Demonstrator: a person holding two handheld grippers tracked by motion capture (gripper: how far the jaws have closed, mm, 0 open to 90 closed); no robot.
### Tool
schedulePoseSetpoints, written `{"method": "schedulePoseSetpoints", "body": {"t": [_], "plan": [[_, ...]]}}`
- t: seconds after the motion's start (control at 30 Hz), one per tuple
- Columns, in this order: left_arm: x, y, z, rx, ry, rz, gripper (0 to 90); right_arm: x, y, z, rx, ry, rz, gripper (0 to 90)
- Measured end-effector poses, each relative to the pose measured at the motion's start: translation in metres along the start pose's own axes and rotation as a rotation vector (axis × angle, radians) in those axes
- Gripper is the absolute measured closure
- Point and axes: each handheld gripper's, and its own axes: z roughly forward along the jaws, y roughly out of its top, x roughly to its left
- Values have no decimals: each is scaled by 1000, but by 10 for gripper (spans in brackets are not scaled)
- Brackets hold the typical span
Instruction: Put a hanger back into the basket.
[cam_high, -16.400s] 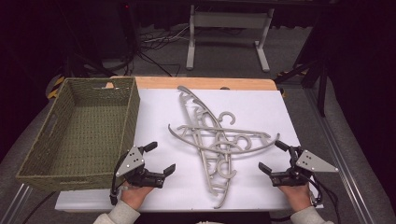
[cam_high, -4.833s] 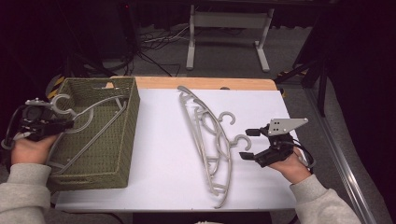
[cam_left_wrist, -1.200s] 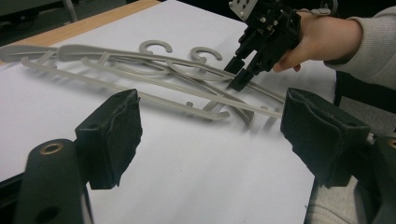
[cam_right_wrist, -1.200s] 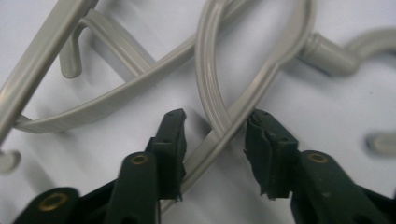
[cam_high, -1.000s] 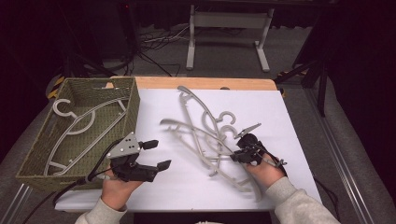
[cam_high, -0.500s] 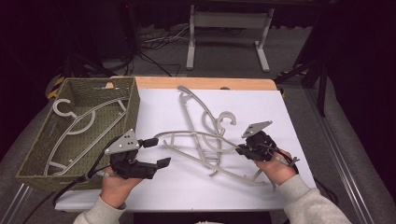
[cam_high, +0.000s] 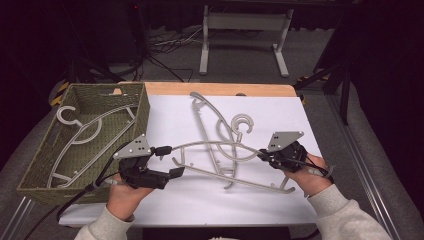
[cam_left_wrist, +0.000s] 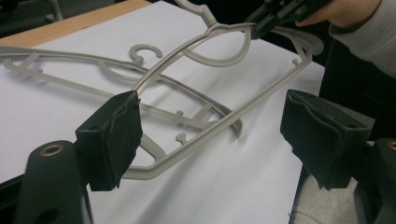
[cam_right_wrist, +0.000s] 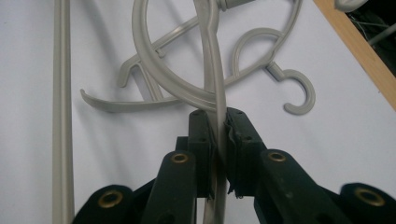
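So far one hanger (cam_high: 85, 137) lay in the basket (cam_high: 142, 107), while the right gripper (cam_high: 263, 155) was clamped on a second hanger (cam_high: 220, 167) lifted above the counter (cam_high: 280, 115), the left gripper (cam_high: 167, 161) waited open beside it, and another hanger (cam_high: 212, 117) remained.

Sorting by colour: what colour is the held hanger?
Light grey-beige; the hanger shows best in the right gripper view.

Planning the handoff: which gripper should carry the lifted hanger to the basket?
Left. The left gripper is open beside the basket, the lifted hanger's end between its jaws. The right gripper, clamped on the hanger, sits farther from the basket.
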Motion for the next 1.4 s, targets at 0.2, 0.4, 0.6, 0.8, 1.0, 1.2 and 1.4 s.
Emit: {"method": "schedulePoseSetpoints", "body": {"t": [0.2,0.4,0.6,0.8,1.0,1.2,1.4], "plan": [[-7,15,6,22,-24,17,210,5,6,-7,-17,-3,-51,818],[-6,28,10,34,-27,28,206,9,13,-14,-29,-3,-104,818],[-1,36,20,75,-10,39,198,14,17,-19,-42,-2,-151,818],[7,35,34,100,-21,21,194,20,20,-20,-59,-3,-194,818],[8,33,42,116,-49,28,195,25,23,-21,-78,9,-243,818],[7,33,49,130,-75,40,202,32,27,-17,-89,18,-286,818],[0,35,60,170,-101,82,212,36,31,-14,-93,22,-300,818]]}}
